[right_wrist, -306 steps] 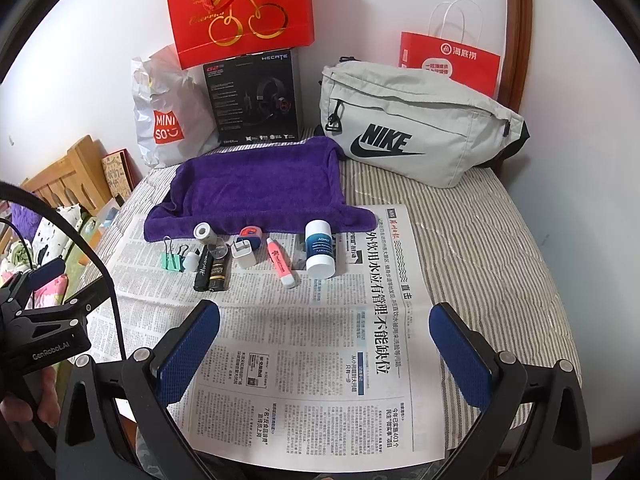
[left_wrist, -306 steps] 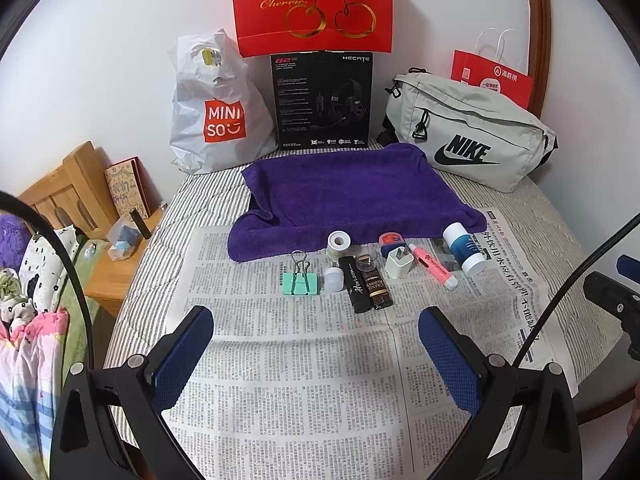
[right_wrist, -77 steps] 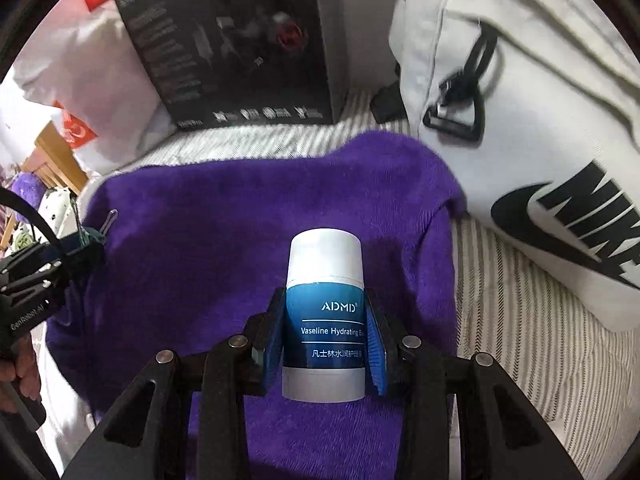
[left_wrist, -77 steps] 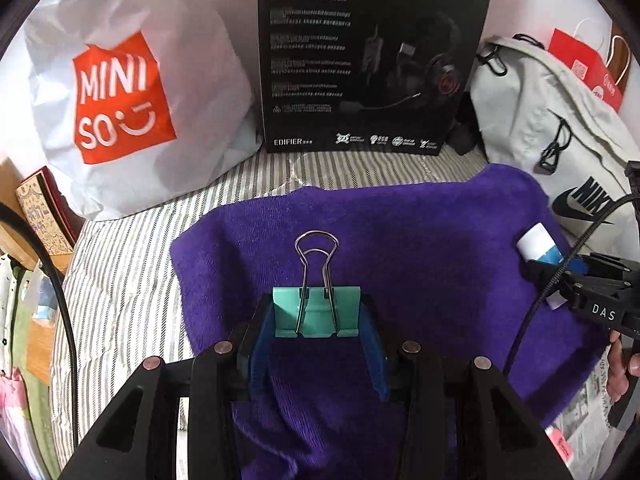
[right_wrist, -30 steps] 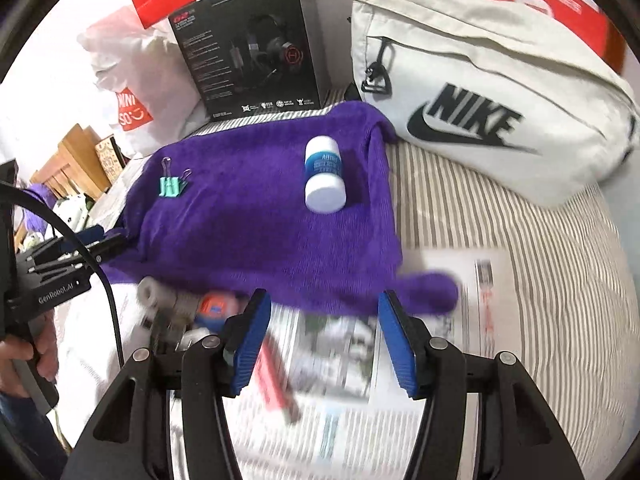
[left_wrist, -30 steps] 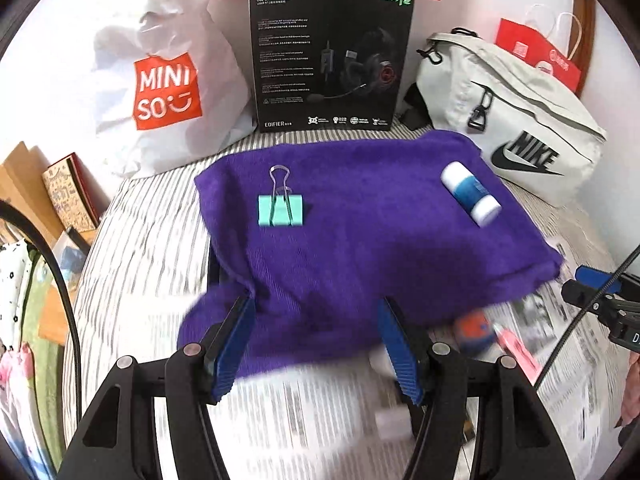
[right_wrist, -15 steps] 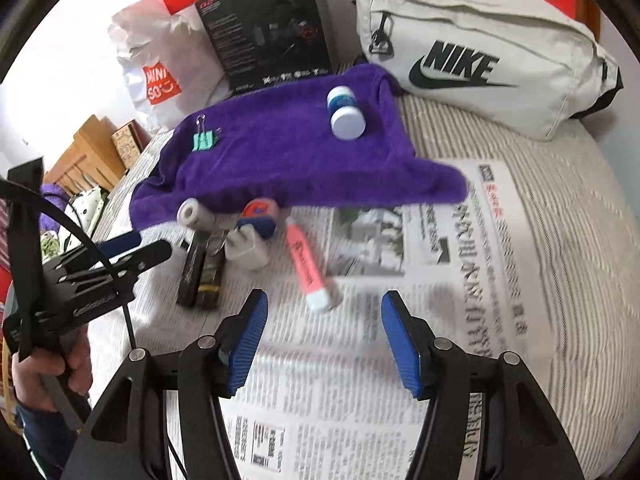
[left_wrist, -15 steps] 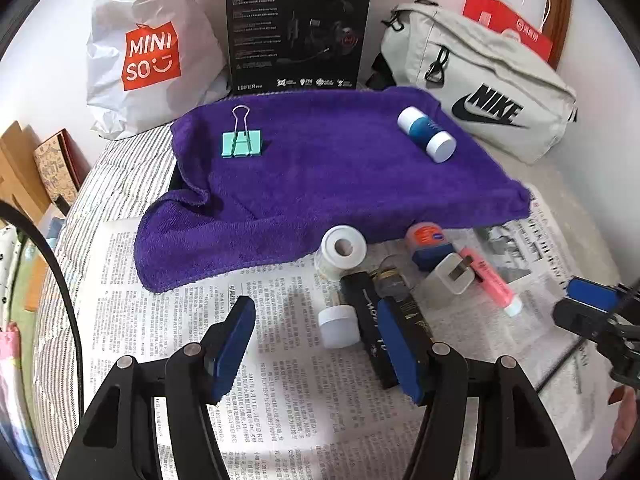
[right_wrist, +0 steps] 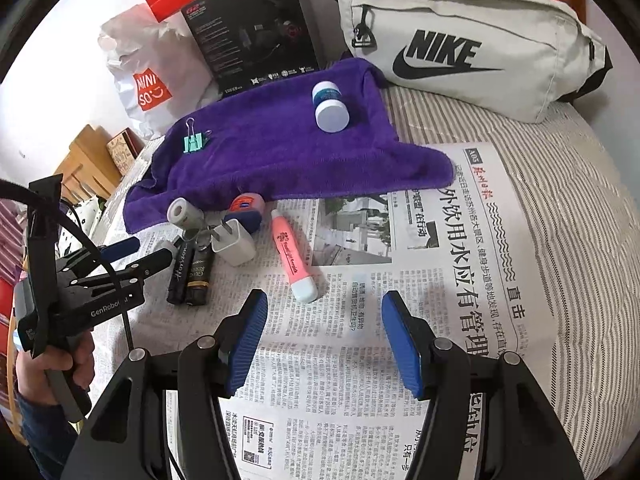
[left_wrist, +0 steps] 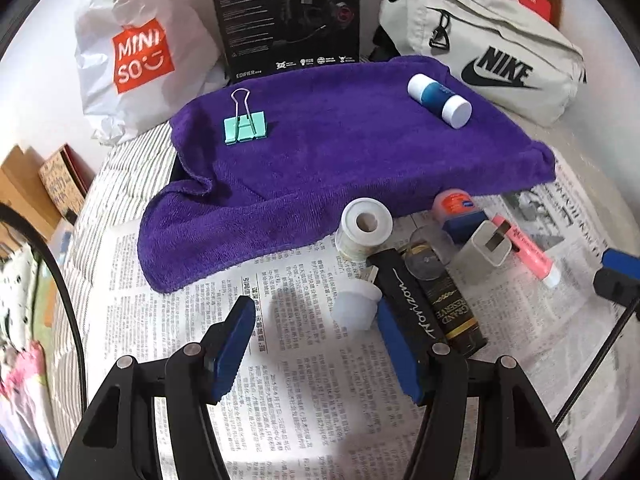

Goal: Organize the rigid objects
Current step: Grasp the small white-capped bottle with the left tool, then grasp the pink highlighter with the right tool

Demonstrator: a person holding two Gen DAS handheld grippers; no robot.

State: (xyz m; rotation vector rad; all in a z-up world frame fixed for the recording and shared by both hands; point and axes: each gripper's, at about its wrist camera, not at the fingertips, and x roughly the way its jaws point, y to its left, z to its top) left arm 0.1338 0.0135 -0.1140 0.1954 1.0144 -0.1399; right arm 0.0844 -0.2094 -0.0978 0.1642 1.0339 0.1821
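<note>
On the purple towel (left_wrist: 340, 152) lie a green binder clip (left_wrist: 245, 130) and a blue and white bottle (left_wrist: 438, 98). My left gripper (left_wrist: 316, 320) hangs open over the newspaper, a small white cap (left_wrist: 356, 306) close inside its right finger, untouched. Ahead lie a tape roll (left_wrist: 363, 230), two black sticks (left_wrist: 408, 304), a white plug (left_wrist: 490, 246) and an orange and blue tin (left_wrist: 454, 204). My right gripper (right_wrist: 324, 320) is open and empty, the pink highlighter (right_wrist: 292, 256) just beyond its fingertips.
A grey Nike bag (right_wrist: 460, 40), a black headset box (left_wrist: 288, 16) and a white Miniso bag (left_wrist: 136, 52) stand behind the towel. Newspaper (right_wrist: 440, 280) covers the striped table. A hand (right_wrist: 52, 364) holds the left gripper at the right wrist view's left edge.
Both grippers have drawn back from the towel and sunk over the loose items on the newspaper. The clip and the bottle stay lying on the towel.
</note>
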